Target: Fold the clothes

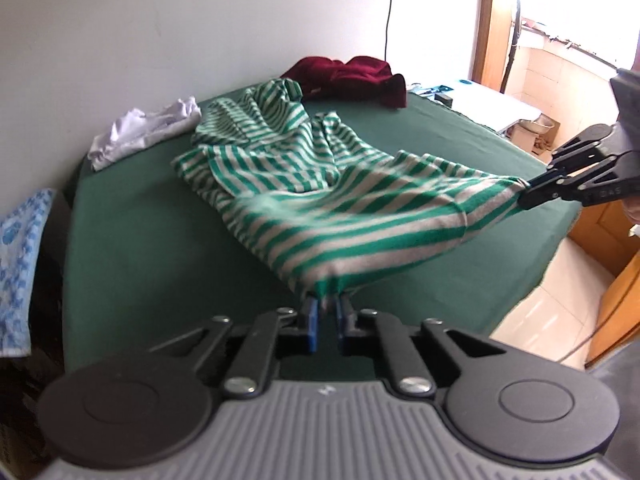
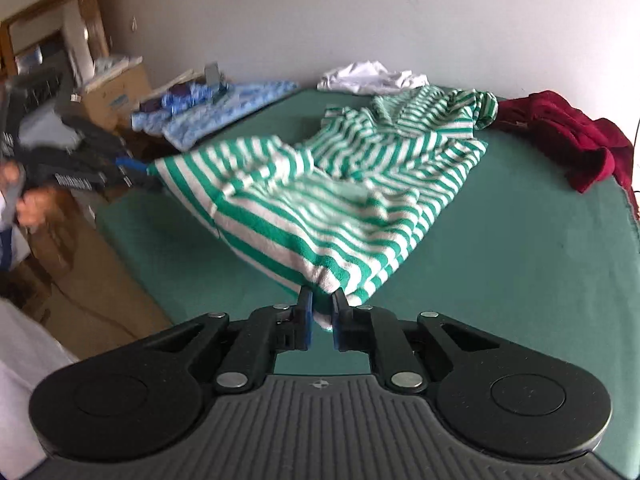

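Both claws, left claw (image 1: 327, 305) and right claw (image 2: 321, 305), pinching striped garment (image 1: 304, 184) hem; white cloth (image 1: 140, 130) and maroon garment (image 1: 352, 76) just beyond it on green surface (image 1: 160, 248).

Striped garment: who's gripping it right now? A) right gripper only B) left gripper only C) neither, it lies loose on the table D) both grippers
D: the left gripper pinches one edge of the green-and-white striped garment and the right gripper pinches another, so the near side is lifted between them off the green table.
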A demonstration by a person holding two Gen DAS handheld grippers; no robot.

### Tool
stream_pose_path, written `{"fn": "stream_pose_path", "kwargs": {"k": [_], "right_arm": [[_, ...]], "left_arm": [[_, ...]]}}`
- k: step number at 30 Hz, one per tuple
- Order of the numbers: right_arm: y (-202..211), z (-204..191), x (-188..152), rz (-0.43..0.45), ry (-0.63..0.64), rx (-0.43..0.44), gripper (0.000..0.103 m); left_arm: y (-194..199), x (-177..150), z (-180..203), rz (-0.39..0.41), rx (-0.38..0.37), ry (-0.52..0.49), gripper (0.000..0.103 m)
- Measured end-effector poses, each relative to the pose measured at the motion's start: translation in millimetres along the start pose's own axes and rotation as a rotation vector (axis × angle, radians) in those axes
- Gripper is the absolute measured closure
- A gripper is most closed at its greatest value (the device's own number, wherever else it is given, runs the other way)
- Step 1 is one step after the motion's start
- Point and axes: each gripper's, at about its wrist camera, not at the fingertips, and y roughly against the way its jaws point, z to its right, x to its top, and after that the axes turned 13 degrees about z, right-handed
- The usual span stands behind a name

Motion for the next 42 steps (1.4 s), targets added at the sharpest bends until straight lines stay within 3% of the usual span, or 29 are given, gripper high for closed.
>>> {"fn": "stream_pose_path", "kwargs": {"k": [4,7,8,9,10,12,13,16,19,21,24,30,31,32,36,40,41,42], "right_arm": [[-24.7,5.5,-27.9,-0.049,0.003,-0.042,0.094],[-28.8,2.2,-35.3,-0.011,0.015,-0.058,0.093],[-26.4,2.0,-34.5,-0.013,0.011,-0.061,0.092],[-23.0,2.0,-33.3,-0.012,0.01,-0.062,0.09],[-19.3,2.0,-32.1,-0.012,0.01,-0.061,0.087],[-12.5,2.9,-28.0,-0.01,0.002,-0.054,0.071],[-10.5,4.1,-26.1,-0.003,-0.007,-0.054,0.065],[-10.4,1.7,-23.7,0.015,-0.009,-0.061,0.062],[-14.2,-2.1,-23.8,0.016,-0.003,-0.058,0.065],[-17.4,-5.8,-25.3,0.009,0.001,-0.053,0.076],[-21.8,-9.4,-26.7,-0.005,0.027,-0.083,0.093],[-19.4,-15.8,-21.6,-0.009,0.052,-0.052,0.097],[-20.2,-17.9,-21.3,-0.01,0.062,-0.048,0.097],[-21.3,-19.2,-21.4,-0.013,0.066,-0.05,0.097],[-28.4,-13.4,-26.2,-0.037,0.055,-0.072,0.097],[-22.7,-19.2,-22.9,-0.011,0.063,-0.048,0.092],[-19.4,-16.8,-20.0,-0.005,0.041,-0.049,0.085],[-16.0,-14.4,-17.2,0.002,0.019,-0.051,0.075]], "left_arm": [[-32.4,-47.4,-3.0,-0.164,0.057,0.03,0.103],[-25.8,-48.7,6.9,-0.127,0.025,0.078,0.103],[-20.8,-45.1,11.1,-0.101,0.0,0.096,0.098],[-16.8,-41.4,15.6,-0.069,-0.019,0.104,0.083],[-16.8,-39.3,19.2,-0.046,-0.028,0.114,0.075],[-23.1,-38.5,24.2,-0.025,-0.03,0.14,0.038],[-28.5,-39.5,25.3,-0.025,-0.02,0.149,0.035],[-44.1,-42.2,28.7,-0.028,0.003,0.174,0.037],[-61.4,-40.9,33.8,-0.065,0.009,0.133,0.069],[-67.3,-38.3,34.1,-0.071,0.008,0.122,0.084],[-63.3,-36.0,23.6,-0.075,0.004,0.136,0.089],[-41.8,-34.2,-8.8,-0.098,0.068,0.113,0.089],[-40.4,-33.8,-12.4,-0.101,0.082,0.106,0.092],[-39.0,-33.4,-16.0,-0.105,0.095,0.099,0.103],[-45.6,-43.2,-23.9,-0.152,0.122,0.12,0.103],[-29.9,-31.4,-13.8,-0.078,0.057,0.183,0.103],[-26.4,-26.7,-8.5,-0.056,0.028,0.193,0.099],[-26.7,-23.0,-0.8,-0.044,0.008,0.181,0.076]]}}
